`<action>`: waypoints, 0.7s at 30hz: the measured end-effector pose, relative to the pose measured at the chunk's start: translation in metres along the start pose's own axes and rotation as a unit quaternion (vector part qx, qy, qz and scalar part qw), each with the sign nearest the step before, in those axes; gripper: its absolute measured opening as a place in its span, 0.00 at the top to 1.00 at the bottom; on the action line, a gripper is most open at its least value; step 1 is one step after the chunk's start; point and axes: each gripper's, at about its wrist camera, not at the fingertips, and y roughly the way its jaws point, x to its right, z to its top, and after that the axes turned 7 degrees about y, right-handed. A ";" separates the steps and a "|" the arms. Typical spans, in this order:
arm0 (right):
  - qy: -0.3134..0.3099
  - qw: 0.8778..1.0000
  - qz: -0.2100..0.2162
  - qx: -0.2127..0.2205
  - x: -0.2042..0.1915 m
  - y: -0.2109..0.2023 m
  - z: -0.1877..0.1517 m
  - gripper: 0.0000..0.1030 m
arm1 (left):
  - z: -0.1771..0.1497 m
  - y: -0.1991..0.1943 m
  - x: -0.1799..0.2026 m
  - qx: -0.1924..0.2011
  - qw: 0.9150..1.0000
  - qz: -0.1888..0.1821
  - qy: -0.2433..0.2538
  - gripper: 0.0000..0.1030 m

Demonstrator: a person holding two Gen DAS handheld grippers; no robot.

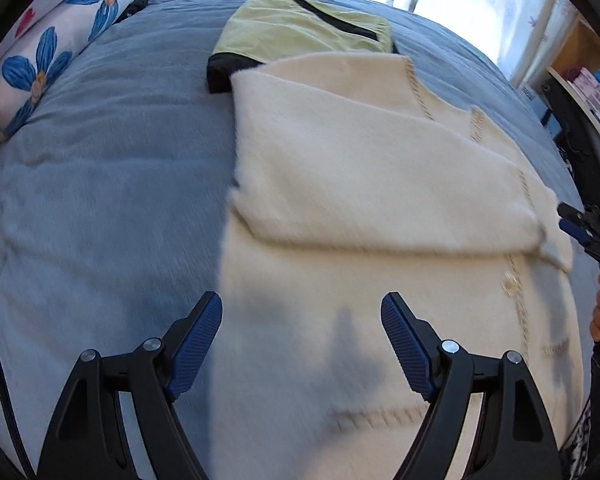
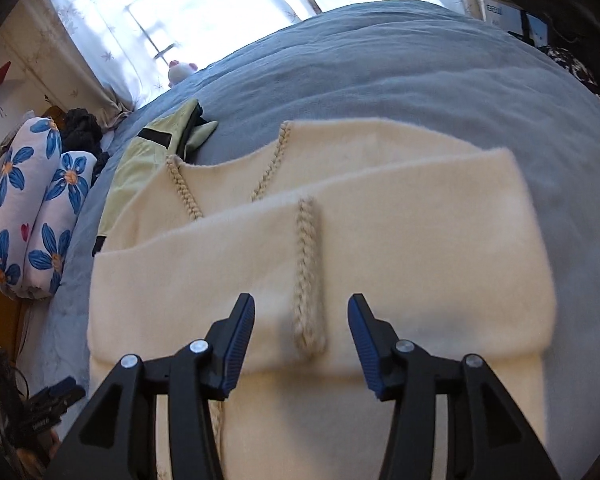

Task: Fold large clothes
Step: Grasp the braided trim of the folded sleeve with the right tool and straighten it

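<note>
One cream cardigan [image 2: 340,220], partly folded. One yellow-green garment [image 1: 300,28] beyond it. Two flower-print pillows [image 2: 32,208]. One small plush toy [image 2: 182,70]. One blue bed cover [image 1: 100,160]. One dark clothing heap [image 2: 82,130].

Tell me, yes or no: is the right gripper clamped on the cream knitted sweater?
No: the right gripper has its jaws apart above the cream knitted sweater, with neither pad pressing the fabric.
</note>
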 end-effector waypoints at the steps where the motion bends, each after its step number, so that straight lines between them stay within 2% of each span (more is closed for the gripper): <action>1: 0.000 1.000 0.000 -0.004 0.000 0.008 0.006 0.53 | 0.012 0.007 -0.007 -0.005 1.000 0.001 -0.004 0.22; 6: 0.012 1.000 0.007 -0.014 -0.004 0.044 0.032 0.53 | 0.061 0.042 -0.038 -0.017 0.999 0.023 -0.036 0.22; 9: 0.024 0.999 0.016 -0.028 -0.004 0.063 0.041 0.53 | 0.080 0.063 -0.050 -0.028 0.998 0.010 -0.062 0.22; 13: 0.019 0.999 -0.002 -0.039 -0.004 0.086 0.042 0.53 | 0.095 0.084 -0.054 -0.030 0.997 0.000 -0.069 0.22; 14: 0.003 0.999 -0.009 -0.032 -0.008 0.087 0.040 0.63 | 0.098 0.087 -0.053 -0.024 0.998 0.001 -0.066 0.30; 15: -0.018 0.999 -0.022 -0.027 -0.014 0.086 0.039 0.81 | 0.099 0.087 -0.050 -0.015 0.998 -0.009 -0.058 0.61; 16: -0.031 0.999 -0.029 -0.027 -0.018 0.086 0.038 0.86 | 0.103 0.089 -0.047 -0.010 0.998 -0.017 -0.052 0.74; 18: -0.058 0.998 -0.026 0.010 -0.028 0.071 0.040 0.87 | 0.110 0.086 -0.038 0.009 0.999 0.016 -0.043 0.85; 20: -0.071 0.996 0.003 0.060 -0.031 0.054 0.043 0.87 | 0.112 0.083 -0.030 0.032 0.998 0.035 -0.029 0.86; 21: -0.071 0.995 0.001 0.072 -0.029 0.053 0.044 0.87 | 0.111 0.084 -0.027 0.041 0.998 0.046 -0.024 0.86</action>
